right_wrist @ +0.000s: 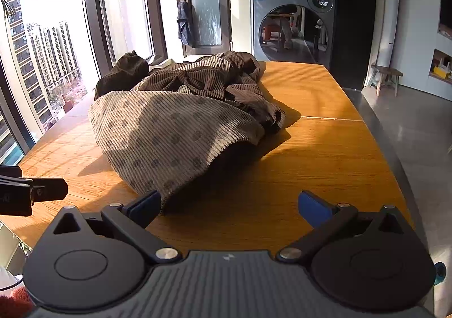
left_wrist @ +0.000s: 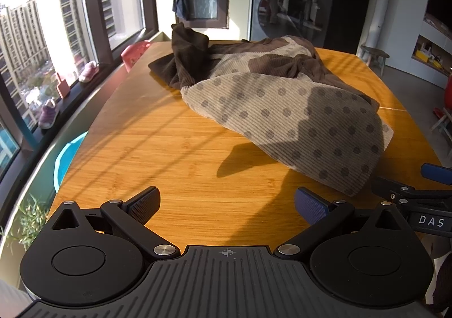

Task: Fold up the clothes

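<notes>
A crumpled corduroy garment (left_wrist: 285, 111), beige with grey dots and dark brown parts, lies in a heap on the wooden table (left_wrist: 175, 148). In the right wrist view the same garment (right_wrist: 175, 126) reaches almost to my fingers. My left gripper (left_wrist: 226, 203) is open over bare wood, short of the garment's near hem, nothing between its fingers. My right gripper (right_wrist: 230, 205) is open too, its left finger (right_wrist: 147, 203) just at the garment's near edge. Each gripper shows at the side of the other's view: the right one (left_wrist: 418, 196), the left one (right_wrist: 31, 191).
Windows run along the left with small shoes (left_wrist: 89, 71) and a red object (left_wrist: 135, 52) on the sill. A blue basin (left_wrist: 66, 158) sits below the table's left edge. A washing machine (right_wrist: 293, 21) stands behind the table, a wooden stool (right_wrist: 385, 78) at the right.
</notes>
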`<state>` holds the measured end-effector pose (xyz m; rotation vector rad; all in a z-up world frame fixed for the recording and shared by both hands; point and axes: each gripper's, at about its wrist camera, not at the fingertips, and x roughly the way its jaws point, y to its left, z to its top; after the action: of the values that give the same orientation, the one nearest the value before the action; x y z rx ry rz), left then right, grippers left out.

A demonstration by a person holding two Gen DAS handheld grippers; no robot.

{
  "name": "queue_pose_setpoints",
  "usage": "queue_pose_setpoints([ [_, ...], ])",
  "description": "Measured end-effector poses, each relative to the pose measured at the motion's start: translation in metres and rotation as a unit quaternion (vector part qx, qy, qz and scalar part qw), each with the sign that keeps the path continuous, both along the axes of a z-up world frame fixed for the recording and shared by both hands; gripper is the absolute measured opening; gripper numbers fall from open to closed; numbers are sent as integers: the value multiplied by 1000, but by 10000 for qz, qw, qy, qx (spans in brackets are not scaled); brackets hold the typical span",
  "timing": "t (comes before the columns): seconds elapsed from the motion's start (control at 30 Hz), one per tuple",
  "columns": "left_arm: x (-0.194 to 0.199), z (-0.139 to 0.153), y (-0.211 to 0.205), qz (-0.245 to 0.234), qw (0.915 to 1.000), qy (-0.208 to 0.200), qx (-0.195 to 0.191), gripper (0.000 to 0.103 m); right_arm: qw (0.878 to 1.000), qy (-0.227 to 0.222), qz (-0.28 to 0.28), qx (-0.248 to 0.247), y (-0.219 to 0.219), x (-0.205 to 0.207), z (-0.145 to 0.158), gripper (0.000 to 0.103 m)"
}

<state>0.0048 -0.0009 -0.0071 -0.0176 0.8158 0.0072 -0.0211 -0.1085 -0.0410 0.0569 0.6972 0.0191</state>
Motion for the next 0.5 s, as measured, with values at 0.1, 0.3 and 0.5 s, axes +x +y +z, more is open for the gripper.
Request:
queue_pose_setpoints([
  [0.1,1,-1,0,-4,10000,29,-7,103,10000,17,-5,10,-1,1,-1,103],
  [0.3,4,-4,0,-16,10000,76,-25,103,10000,43,-18,18,-2,3,-2,103],
  [0.5,10,-4,1,-137,9998,95,-87,103,10000,37,-10,-61,-5,10,0,103],
])
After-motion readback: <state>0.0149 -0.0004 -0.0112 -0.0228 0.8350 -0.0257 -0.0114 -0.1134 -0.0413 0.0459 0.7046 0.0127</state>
